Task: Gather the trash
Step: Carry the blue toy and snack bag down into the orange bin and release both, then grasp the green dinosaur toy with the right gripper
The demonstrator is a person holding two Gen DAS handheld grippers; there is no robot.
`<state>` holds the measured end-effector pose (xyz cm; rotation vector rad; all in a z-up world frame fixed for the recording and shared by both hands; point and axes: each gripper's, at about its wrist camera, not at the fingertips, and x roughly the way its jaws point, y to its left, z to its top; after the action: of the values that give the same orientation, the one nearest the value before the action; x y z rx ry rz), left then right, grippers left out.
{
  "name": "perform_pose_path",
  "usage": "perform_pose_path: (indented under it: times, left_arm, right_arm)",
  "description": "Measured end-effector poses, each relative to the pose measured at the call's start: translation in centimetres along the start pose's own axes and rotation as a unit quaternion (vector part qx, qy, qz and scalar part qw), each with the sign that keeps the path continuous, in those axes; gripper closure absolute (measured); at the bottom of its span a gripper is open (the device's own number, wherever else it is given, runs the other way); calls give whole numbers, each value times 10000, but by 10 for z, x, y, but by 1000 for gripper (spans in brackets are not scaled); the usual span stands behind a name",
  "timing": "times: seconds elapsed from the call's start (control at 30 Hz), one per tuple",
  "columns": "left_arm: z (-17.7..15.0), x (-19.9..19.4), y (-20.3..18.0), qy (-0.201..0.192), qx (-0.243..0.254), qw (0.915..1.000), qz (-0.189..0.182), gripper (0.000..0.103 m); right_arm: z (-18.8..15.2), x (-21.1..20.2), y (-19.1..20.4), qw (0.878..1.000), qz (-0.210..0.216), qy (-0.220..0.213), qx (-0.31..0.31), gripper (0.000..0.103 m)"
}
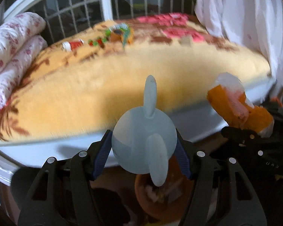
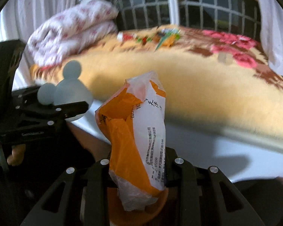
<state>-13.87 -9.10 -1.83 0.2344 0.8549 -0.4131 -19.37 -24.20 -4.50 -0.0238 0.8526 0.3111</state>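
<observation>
both tongs grip trash over the bin (image 2: 141, 212), beside the bed (image 1: 160, 86). right gripper (image 2: 139, 169) pinches the wrapper (image 2: 137, 131) low: light, crinkly, slippery, so the grip looks good. left gripper (image 1: 143, 150) squeezes the ball toy (image 1: 143, 146) across its middle: smooth, light, maybe it slips.

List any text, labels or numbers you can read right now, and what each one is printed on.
"072150": on the white panel of the orange and white wrapper held in the right gripper.
Chinese print around that number: too small and blurred to read.
Large handwritten-style characters near the wrapper's top: not legible.
Colourful wrappers on the blanket: motion-blurred, unreadable.
Pale blue toy in the left gripper: no text.
</observation>
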Motion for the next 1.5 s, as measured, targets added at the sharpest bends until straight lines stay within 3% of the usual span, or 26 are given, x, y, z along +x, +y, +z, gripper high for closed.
perform_pose_path:
  times: [0.13,0.33,0.6,0.77,0.87,0.93,1.0,1.17,1.33,1.4,1.5]
  left_arm:
    - [-31,24,-3,622,-24,9978,-231,42]
    - [-53,68,-9,1513,-21,9874,-454,42]
    - [-74,123,-1,2623,-248,9629,-587,42]
    - [-80,136,-2,2889,-234,9553,-575,42]
    - [-85,143,-2,3081,-173,9497,-527,40]
    - [-90,149,-2,3326,-163,9416,-500,27]
    - [-94,152,0,3413,-220,9383,-511,24]
    - [-94,148,3,3380,-333,9391,-527,24]
    - [-87,139,7,3186,-433,9454,-531,24]
    - [-78,130,9,2996,-444,9518,-491,24]
    - [-59,104,14,2443,-338,9680,-467,24]
  right_arm:
    - [-22,15,10,9985,104,528,-125,74]
    - [-41,51,14,9894,-9,1449,-137,74]
    - [-57,84,6,9776,87,2103,96,74]
    - [-60,96,11,9732,161,2293,48,73]
    - [-61,103,14,9707,131,2399,41,62]
    - [-62,103,10,9704,4,2416,27,43]
    - [-60,99,9,9720,-20,2350,80,43]
    - [-57,86,3,9753,-81,2188,294,43]
    - [-45,58,-8,9826,-128,1815,383,43]
    - [-35,46,-11,9857,-92,1626,438,43]
    - [-2,27,-22,9921,22,1158,489,43]
